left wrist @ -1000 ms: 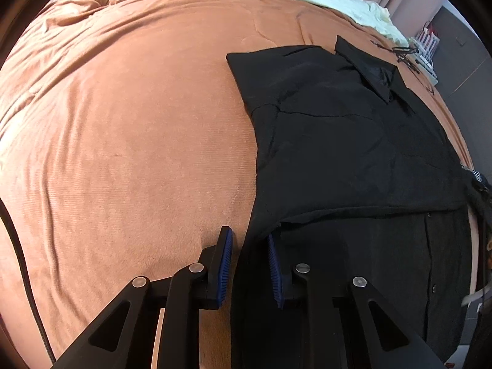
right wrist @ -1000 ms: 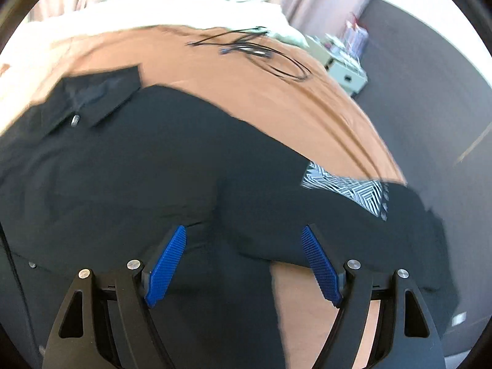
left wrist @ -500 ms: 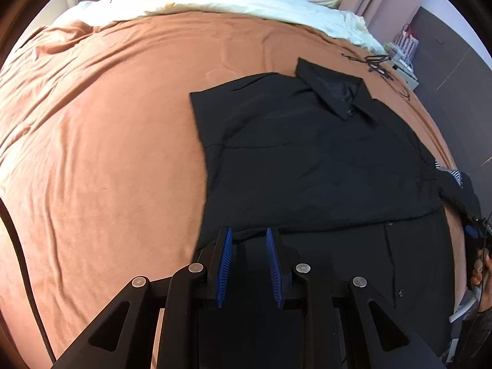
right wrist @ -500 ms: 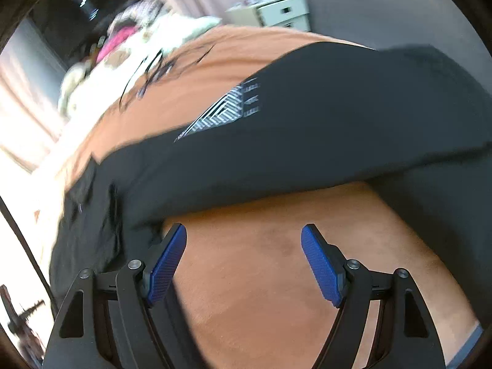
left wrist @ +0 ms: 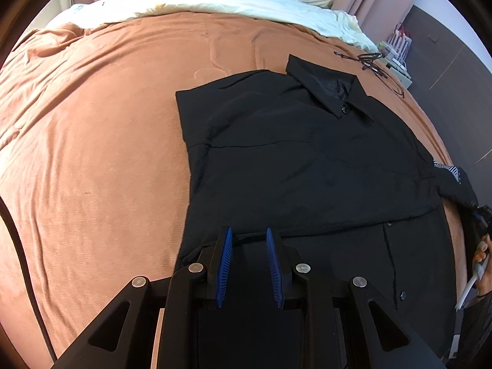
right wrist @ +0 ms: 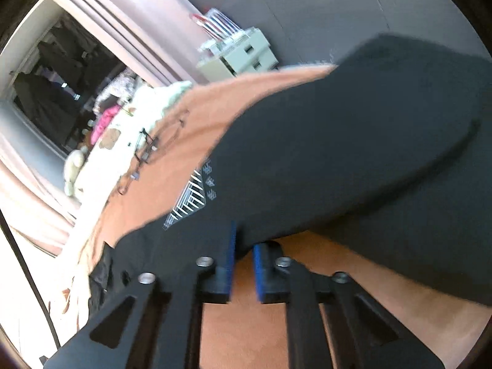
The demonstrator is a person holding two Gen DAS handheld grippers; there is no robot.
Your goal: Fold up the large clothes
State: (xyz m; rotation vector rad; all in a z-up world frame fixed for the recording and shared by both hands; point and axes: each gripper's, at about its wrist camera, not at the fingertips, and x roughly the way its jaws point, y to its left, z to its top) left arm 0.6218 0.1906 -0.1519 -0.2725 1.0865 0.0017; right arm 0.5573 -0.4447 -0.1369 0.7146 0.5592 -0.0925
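On the right half of the orange bedspread [left wrist: 92,141] lies the black shirt [left wrist: 292,153], collar [left wrist: 323,83] toward the far edge near the cream duvet [left wrist: 215,3], left sleeve folded across the chest. Left gripper [left wrist: 247,240] sits over the shirt's near left hem, jaws a narrow gap apart; whether cloth is pinched between the blue pads [left wrist: 226,261] can't be told. Right gripper [right wrist: 244,247], blurred view, is at the bed's right edge, pads nearly together with a fold of the black shirt [right wrist: 353,153] caught between them; the white striped print [right wrist: 190,196] shows just left. Black cable [left wrist: 369,61] lies on the bedspread's far right corner.
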